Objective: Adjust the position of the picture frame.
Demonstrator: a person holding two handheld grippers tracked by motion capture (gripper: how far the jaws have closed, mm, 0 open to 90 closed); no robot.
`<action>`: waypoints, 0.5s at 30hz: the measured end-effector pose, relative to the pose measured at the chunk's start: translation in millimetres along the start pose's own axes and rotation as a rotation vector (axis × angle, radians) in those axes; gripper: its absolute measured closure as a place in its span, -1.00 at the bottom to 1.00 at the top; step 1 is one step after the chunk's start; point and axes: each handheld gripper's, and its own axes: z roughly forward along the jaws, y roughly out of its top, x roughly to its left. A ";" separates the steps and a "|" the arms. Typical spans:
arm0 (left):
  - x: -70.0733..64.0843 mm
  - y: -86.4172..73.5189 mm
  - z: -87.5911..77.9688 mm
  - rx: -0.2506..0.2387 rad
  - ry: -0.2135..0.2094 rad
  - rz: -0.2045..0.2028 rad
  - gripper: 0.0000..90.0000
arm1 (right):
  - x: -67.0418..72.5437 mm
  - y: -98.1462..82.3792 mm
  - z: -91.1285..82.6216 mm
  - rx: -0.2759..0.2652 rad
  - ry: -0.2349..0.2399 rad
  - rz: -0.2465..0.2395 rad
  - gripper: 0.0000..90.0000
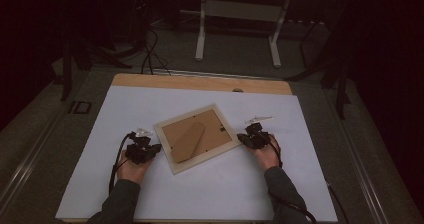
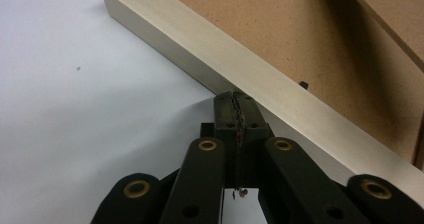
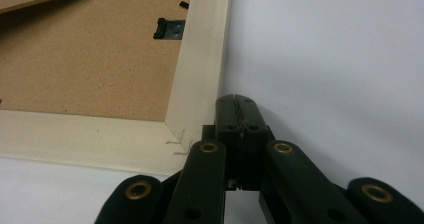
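- My left gripper [image 1: 150,150] sits at the left edge of the picture frame [image 1: 195,137], and its jaws are pressed together with nothing between them
- In the left gripper view those closed tips [image 2: 235,100] meet the outer side of the pale wooden rail [image 2: 240,64]; they look to be touching it, right where the rail meets the table
- My right gripper [image 1: 248,139] is at the opposite side of the frame, near its right corner, jaws likewise squeezed together and empty
- In the right gripper view the shut tips [image 3: 235,101] stand just beside the outer edge of the frame's rail [image 3: 200,59], close to the corner joint; I cannot tell whether they actually touch it
- The frame lies face down near the middle of the white sheet [image 1: 150,104] that covers the table, turned at an angle to the sheet's edges
- Its brown backing board [image 1: 212,129] faces up, with the fold-out stand [image 1: 189,142] lying across it
- A small black turn clip [image 3: 167,28] sits on the backing board at the inner edge of the rail, near my right gripper
- My two hands rest on the sheet either side of the frame, the left hand [image 1: 131,170] and the right hand [image 1: 267,156] well apart, with the frame between them
- A cable [image 1: 116,159] loops from my left gripper back along my sleeve
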 end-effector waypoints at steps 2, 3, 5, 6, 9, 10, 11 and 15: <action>0.3 3.3 2.4 0.003 0.003 0.000 1.00 | -1.0 -1.1 -0.6 -0.004 -0.001 0.010 1.00; 0.3 3.3 2.4 0.003 0.003 0.000 1.00 | -1.0 -1.1 -0.6 -0.004 -0.001 0.010 1.00; 1.8 8.2 6.4 0.004 0.003 -0.006 1.00 | -3.3 -3.1 -1.8 -0.009 0.008 0.024 1.00; 2.1 9.3 7.0 0.007 0.005 -0.004 1.00 | -3.9 -3.7 -2.2 -0.011 0.011 0.030 1.00; 2.6 12.1 9.4 0.005 0.009 -0.007 1.00 | -4.7 -5.3 -3.0 -0.016 0.012 0.038 1.00; 3.5 15.0 11.8 0.005 0.008 -0.011 1.00 | -5.1 -7.0 -4.1 -0.020 0.013 0.044 1.00; 3.5 15.0 11.8 0.005 0.008 -0.011 1.00 | -5.1 -7.0 -4.1 -0.020 0.013 0.044 1.00; 2.7 19.9 15.5 0.012 0.009 0.012 1.00 | -5.2 -12.6 -8.4 -0.024 0.016 0.041 1.00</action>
